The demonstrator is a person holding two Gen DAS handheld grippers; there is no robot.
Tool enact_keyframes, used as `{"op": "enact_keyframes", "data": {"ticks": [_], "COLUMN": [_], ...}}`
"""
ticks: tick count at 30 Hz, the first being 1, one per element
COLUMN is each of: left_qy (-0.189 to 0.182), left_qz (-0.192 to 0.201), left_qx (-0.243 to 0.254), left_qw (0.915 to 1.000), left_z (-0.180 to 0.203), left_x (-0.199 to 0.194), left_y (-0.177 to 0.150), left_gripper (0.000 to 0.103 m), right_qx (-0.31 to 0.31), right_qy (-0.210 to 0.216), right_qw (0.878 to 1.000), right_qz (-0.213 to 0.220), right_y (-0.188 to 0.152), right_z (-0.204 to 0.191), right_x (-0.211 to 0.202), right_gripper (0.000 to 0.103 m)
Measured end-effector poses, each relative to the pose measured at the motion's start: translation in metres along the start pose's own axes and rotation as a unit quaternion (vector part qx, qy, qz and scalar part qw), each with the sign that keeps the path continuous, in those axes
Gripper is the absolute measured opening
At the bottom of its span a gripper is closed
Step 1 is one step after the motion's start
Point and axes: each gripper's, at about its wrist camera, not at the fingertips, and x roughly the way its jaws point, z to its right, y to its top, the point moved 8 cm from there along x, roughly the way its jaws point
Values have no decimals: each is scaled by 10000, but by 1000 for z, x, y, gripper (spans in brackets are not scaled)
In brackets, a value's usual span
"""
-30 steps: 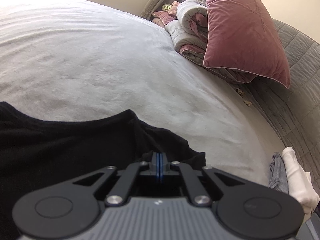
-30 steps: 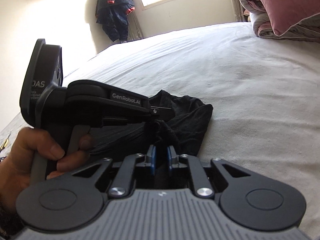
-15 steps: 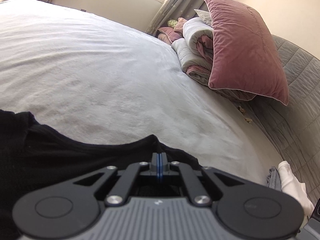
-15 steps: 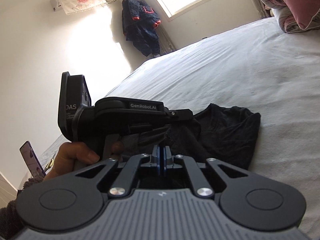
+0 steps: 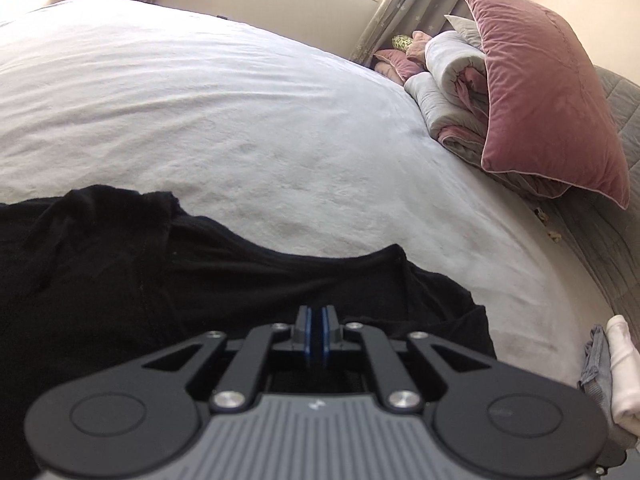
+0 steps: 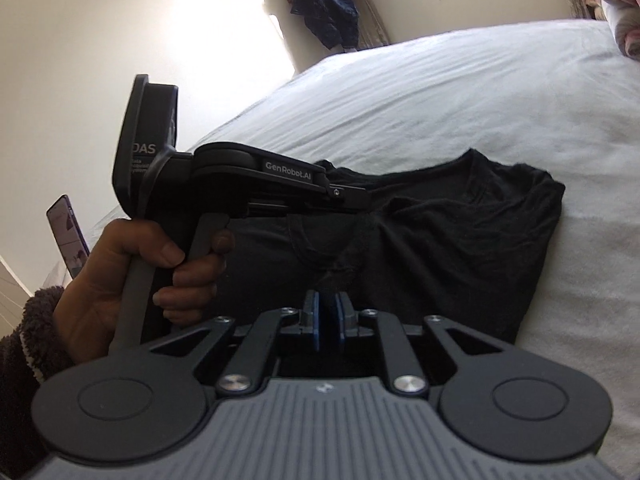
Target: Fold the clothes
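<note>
Since a second ago both grippers have drawn back a little and more of the black shirt (image 5: 248,280) shows ahead of them, its far edge now spread wider across the white bedsheet (image 5: 240,128). Left gripper (image 5: 315,334): blue pads pressed together with only a hairline gap; dark cloth lies right under the tips, but I cannot tell whether any of it is pinched. Right gripper (image 6: 329,322): jaws are opening, a narrow gap between the pads, and whether cloth sits in it I cannot make out; the shirt lies bunched just ahead. Left hand (image 6: 132,276), fuzzy sleeve at the wrist, grips the left tool's handle beside the shirt. Pink pillow (image 5: 548,96) leans on rolled bedding (image 5: 448,92) at the headboard side. Small folded pile (image 5: 616,372) of grey and white cloth sits at the bed's right edge. Dark jacket (image 6: 326,0) hangs by the window.
</note>
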Motion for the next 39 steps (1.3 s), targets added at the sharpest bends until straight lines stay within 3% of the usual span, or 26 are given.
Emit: {"op": "enact_keyframes", "data": {"ticks": [3,5,8,13,15,18,23,28,30,34,39], "left_qy": [-175,-148,170,925,1223,1617,2402,2791,2843,2604,2326], "left_qz": [57,66,106,222,247,411,632,875,997,1290,1501], "left_qx": [-10,-31,-106,-513,-707,-1046,-1354,-1619,-1659,-1589,-1591], "left_qw": [9998,9999,9997,9941,9897,9804,9591,9424,9390,9435,9477], "left_z": [7,6,-6,-54,-77,-113,-161,-205,-222,-246,-257], "left_x": [-11,-18,-31,-68,-87,-119,-153,-153,-149,-141,-136], "left_y": [-2,-4,-7,-11,-13,-12,-12,-12,-6,6,9], "left_gripper": [4,8,19,33,36,44,51,55,55,54,44], "right_qx": [-116,-146,-331,-323,-234,-83,-241,-310,-318,-361,-661], "right_qy": [9,-52,-159,-115,-141,-173,-150,-356,-419,-387,-572], "right_qw": [9999,9999,9983,9991,9996,9998,9996,9989,9986,9986,9962], "right_qz": [107,-47,-451,-236,-98,113,83,41,10,55,-5], "right_y": [1,-4,-16,-10,-6,-1,0,2,3,15,48], "right_z": [-5,-6,-9,-11,-8,-5,-11,-14,-16,-25,-43], "right_x": [0,9,24,16,10,4,1,2,2,2,22], "right_gripper": [15,15,15,16,21,45,45,45,45,45,45]}}
